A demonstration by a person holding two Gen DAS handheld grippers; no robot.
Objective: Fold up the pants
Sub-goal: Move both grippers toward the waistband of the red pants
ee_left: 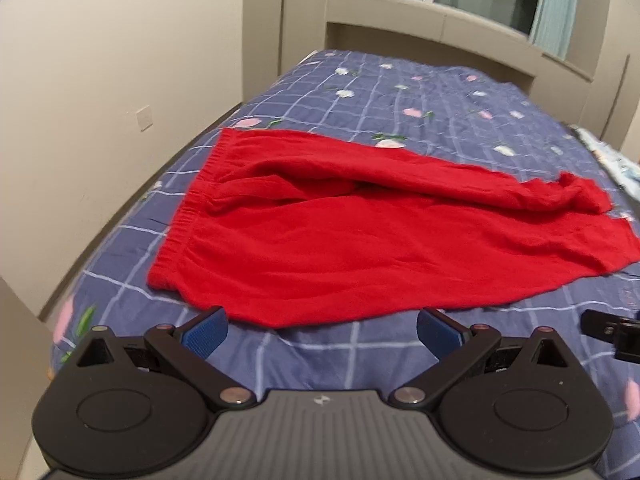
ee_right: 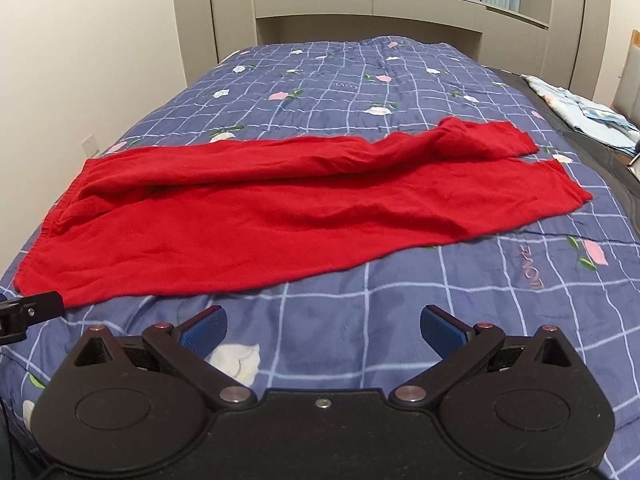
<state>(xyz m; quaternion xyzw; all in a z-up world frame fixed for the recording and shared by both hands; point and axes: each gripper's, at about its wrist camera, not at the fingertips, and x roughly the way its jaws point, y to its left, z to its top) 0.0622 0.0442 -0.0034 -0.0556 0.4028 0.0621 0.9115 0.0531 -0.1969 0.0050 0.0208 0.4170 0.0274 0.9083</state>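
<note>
Both hand-held grippers — left (ee_left: 322, 330), right (ee_right: 323, 330) — gape empty above red pants (ee_right: 248, 220) on bed (ee_right: 360, 80).

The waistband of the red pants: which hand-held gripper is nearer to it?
Left. The left hand-held gripper is open near the waistband end; the right hand-held gripper is open further along, toward the legs.

The word "LOVE" is seen stitched upside down on the blue checked bedcover (ee_right: 532, 268); no other text can be read.
</note>
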